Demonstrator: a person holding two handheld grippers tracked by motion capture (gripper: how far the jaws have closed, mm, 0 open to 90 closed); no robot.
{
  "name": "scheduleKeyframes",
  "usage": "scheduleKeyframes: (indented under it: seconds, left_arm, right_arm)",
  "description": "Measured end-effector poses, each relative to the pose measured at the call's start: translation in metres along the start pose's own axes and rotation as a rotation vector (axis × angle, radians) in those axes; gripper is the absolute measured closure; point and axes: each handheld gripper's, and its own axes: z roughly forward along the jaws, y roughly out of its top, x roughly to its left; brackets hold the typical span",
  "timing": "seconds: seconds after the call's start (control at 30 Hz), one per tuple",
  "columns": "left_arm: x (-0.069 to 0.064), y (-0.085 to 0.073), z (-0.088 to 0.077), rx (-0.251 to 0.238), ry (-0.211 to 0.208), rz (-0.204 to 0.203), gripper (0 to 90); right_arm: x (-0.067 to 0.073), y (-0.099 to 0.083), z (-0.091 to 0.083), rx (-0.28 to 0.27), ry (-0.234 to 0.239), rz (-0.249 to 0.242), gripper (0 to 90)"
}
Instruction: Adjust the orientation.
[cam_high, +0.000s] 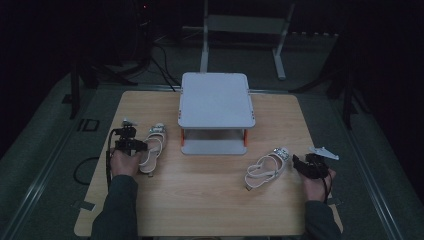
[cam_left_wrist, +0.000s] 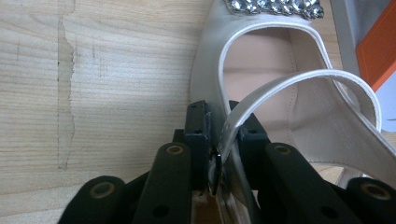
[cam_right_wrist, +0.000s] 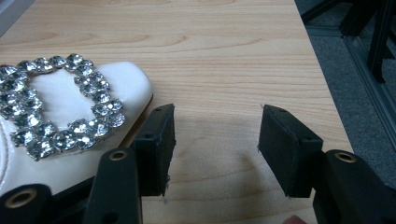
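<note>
- While the left claw pinches the thin strap of the left sandal, that sandal lies on the tabletop at its left side, just left of the small grey stand.
- In the left claw view the black pads sit pressed on the strap near where it meets the heel end; the strap is folded thin between them.
- The right claw is spread with nothing between its pads, resting just beside the toe of the right sandal, whose rhinestone buckle lies to the left of its jaws.
- That second sandal lies at the right of the tabletop, angled, well apart from the first.
- Handling, as a judgement: each sandal looks light, with a stiff sole and soft, flexible straps.
- A strap gives an easy pinch but will bend, so the sandal would likely dangle and swing, toe down, when raised.
- The glossy upper looks slippery, and the buckle stones could scratch or snag; better to keep the pads off them.
- For the right sandal, the rear strap or the sole edge by the heel seems the surest place to take hold.
</note>
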Motion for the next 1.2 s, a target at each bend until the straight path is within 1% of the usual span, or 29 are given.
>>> scheduleKeyframes:
  seconds: [0.1, 0.23, 0.3, 0.43, 0.47, 0.53, 0.6, 0.8, 0.87, 0.93, 1.03, 1.2]
  left_arm:
    - [0.000, 0.000, 0.000, -0.004, -0.002, 0.008, 80.5]
    - [-0.002, -0.001, 0.000, -0.005, 0.017, 0.017, 79.6]
    - [-0.003, -0.001, 0.000, -0.005, 0.028, 0.005, 79.3]
    - [-0.003, -0.001, 0.001, -0.010, 0.021, 0.004, 80.2]
    - [0.000, -0.001, 0.000, -0.016, 0.004, -0.032, 80.9]
    - [0.003, -0.001, 0.000, -0.019, -0.018, -0.060, 81.2]
    - [0.005, -0.001, 0.000, -0.025, -0.034, -0.076, 81.4]
    - [0.005, 0.001, -0.003, -0.044, -0.057, -0.106, 81.4]
    - [0.005, 0.002, -0.004, -0.051, -0.077, -0.118, 81.5]
    - [0.004, 0.003, -0.005, -0.057, -0.087, -0.123, 81.5]
    - [0.002, 0.005, -0.008, -0.073, -0.091, -0.131, 81.4]
    - [0.001, 0.009, -0.013, -0.085, -0.095, -0.135, 81.2]
  right_arm:
    - [0.000, 0.000, 0.000, 0.002, -0.001, 0.001, 45.4]
    - [0.000, 0.000, 0.000, -0.001, -0.002, 0.000, 45.2]
    - [0.000, 0.000, 0.000, -0.001, -0.002, 0.000, 45.2]
    - [-0.001, 0.000, -0.001, -0.004, -0.002, 0.003, 45.2]
    - [-0.001, 0.000, -0.001, -0.004, -0.003, 0.005, 45.1]
    - [-0.001, 0.000, 0.000, -0.003, -0.004, 0.006, 45.1]
    - [-0.002, 0.000, 0.000, -0.004, -0.005, 0.007, 45.1]
    - [-0.002, 0.000, -0.001, -0.004, -0.006, 0.006, 45.1]
    - [-0.002, 0.000, -0.001, -0.005, -0.006, 0.009, 45.1]
    - [-0.002, 0.000, -0.001, -0.004, -0.006, 0.013, 45.0]
    - [-0.003, 0.000, -0.001, -0.005, -0.006, 0.014, 44.9]
    - [-0.003, 0.000, -0.001, -0.005, -0.005, 0.015, 44.8]
